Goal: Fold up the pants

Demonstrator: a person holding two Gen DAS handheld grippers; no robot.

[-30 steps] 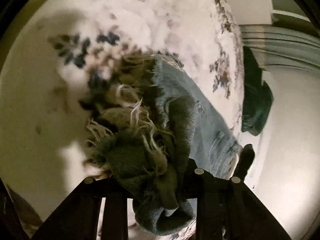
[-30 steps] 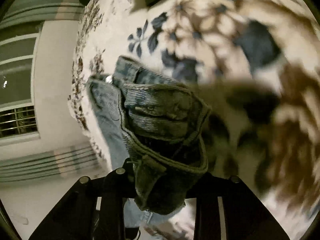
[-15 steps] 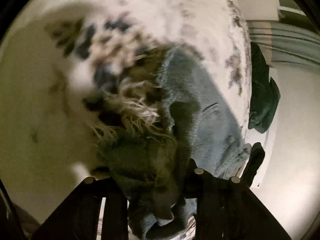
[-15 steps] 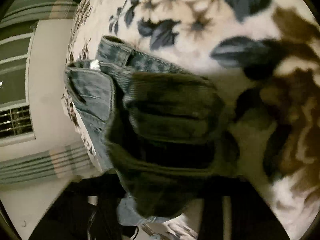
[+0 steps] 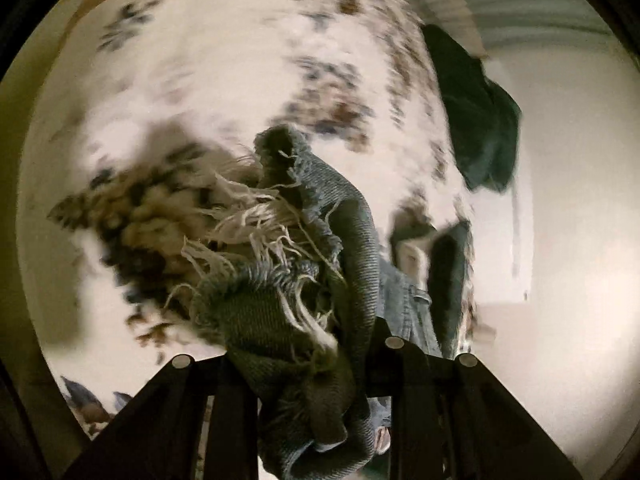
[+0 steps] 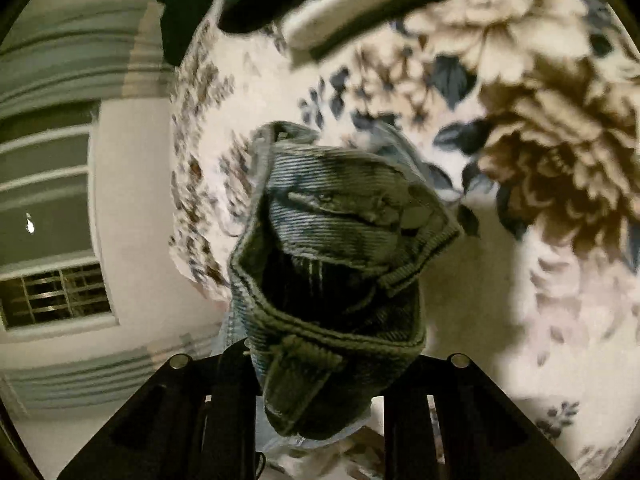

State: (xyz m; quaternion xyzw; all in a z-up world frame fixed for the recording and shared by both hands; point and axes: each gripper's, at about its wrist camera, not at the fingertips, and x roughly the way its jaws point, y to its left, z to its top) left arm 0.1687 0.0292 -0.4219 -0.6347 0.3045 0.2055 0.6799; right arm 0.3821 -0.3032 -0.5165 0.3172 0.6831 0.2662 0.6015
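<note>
Left gripper (image 5: 304, 364): we had it clamped on the frayed hem end of the pants (image 5: 320, 280); denim bunched between the fingers, pale loose threads fanning out to the left.
Right gripper (image 6: 320, 364): we had it clamped on the waistband end of the same pants (image 6: 336, 264); thick stitched band and a belt loop folded over right at the fingers.
Pants position: held up above the bed at both ends; in the left view more denim trailed down to the right, toward the bed edge.
Surface: bed with a plush floral blanket (image 6: 540, 160), cream ground, brown blooms, blue-grey leaves; same blanket (image 5: 240, 60) was motion-blurred in the left view.
On the bed: dark green garment (image 5: 480, 120) lay at the blanket edge; in the right view we saw dark cloth and a pale strip at the top, too blurred to name.
Room: plain pale wall (image 6: 132, 184), striped curtain (image 6: 68, 68), barred window (image 6: 56, 296) dark outside; warm dim lighting.
</note>
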